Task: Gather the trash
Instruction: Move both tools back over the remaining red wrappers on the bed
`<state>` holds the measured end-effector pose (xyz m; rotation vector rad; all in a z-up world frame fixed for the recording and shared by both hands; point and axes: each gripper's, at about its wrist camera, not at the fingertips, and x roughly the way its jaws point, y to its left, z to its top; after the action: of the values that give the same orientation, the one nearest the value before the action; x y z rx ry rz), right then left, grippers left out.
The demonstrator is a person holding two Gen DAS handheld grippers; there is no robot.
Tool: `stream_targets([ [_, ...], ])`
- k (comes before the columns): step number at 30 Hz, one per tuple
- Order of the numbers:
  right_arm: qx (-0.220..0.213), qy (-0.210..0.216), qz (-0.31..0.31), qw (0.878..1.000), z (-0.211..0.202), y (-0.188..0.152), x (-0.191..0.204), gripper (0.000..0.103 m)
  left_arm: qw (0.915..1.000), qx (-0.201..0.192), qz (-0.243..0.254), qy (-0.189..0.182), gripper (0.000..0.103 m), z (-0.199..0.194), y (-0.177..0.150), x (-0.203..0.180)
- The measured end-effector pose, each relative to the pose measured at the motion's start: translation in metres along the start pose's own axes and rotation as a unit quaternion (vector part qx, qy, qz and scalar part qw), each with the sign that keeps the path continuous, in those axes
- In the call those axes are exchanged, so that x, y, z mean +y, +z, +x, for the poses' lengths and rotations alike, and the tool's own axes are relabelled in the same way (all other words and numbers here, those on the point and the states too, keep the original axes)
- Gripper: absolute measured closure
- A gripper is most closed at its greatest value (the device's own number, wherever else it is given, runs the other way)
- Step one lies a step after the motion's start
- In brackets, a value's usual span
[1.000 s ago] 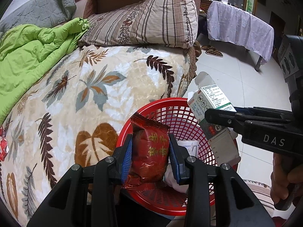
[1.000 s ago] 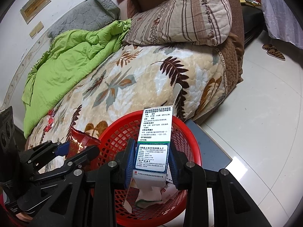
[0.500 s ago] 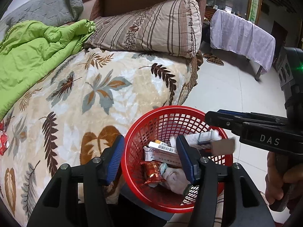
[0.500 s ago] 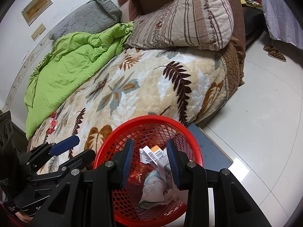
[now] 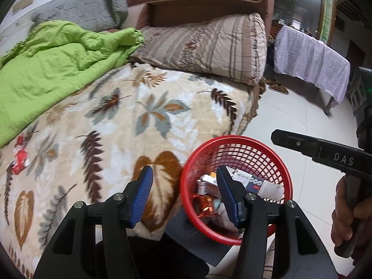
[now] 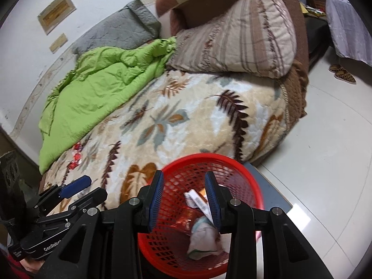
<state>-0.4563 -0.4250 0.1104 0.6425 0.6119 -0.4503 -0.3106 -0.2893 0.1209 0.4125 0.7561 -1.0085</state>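
A red mesh basket (image 5: 274,153) (image 6: 246,174) stands beside the bed's near corner. In it lie a white medicine box (image 5: 253,183) (image 6: 197,200), a red snack wrapper (image 5: 205,205) and crumpled white tissue (image 6: 204,237). My left gripper (image 5: 184,187) is open and empty, above the basket's left rim and the bed edge. My right gripper (image 6: 183,195) is open and empty, above the basket. A small red wrapper (image 5: 21,159) (image 6: 75,157) lies on the leaf-patterned blanket (image 5: 130,121) at far left.
A green quilt (image 5: 53,69), a grey quilt (image 5: 81,16) and a striped pillow (image 5: 209,48) lie on the bed. A cloth-covered table (image 5: 311,55) and slippers (image 6: 343,73) are on the tiled floor at right. A dark mat (image 6: 272,190) lies under the basket.
Both grippers opened and dropped the red snack wrapper and the medicine box into the basket. They have since drawn back and up from it, the left one shifting left.
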Motion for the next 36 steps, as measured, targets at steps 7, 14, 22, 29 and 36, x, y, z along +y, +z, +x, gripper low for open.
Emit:
stream_targets([
  [7, -0.002, 0.054, -0.047, 0.997, -0.001, -0.002, 0.056, 0.058, 0.9974, -0.016, -0.047, 0.052, 0.046, -0.048, -0.018, 0.039],
  [14, -0.004, 0.128, -0.12, 0.985, -0.007, -0.011, 0.135, 0.058, 0.9867, -0.037, -0.122, 0.101, 0.043, -0.1, -0.04, 0.089],
  [22, 0.01, 0.16, -0.175, 0.971, -0.002, -0.018, 0.188, 0.056, 0.97, -0.082, -0.187, 0.132, 0.037, -0.151, -0.05, 0.138],
  [29, 0.046, 0.158, -0.202, 0.965, 0.03, -0.014, 0.209, 0.054, 0.9559, -0.086, -0.243, 0.141, 0.036, -0.152, -0.055, 0.191],
  [36, 0.091, 0.168, -0.222, 0.956, 0.095, 0.0, 0.244, 0.053, 0.9354, -0.06, -0.31, 0.159, 0.036, -0.125, -0.073, 0.267],
])
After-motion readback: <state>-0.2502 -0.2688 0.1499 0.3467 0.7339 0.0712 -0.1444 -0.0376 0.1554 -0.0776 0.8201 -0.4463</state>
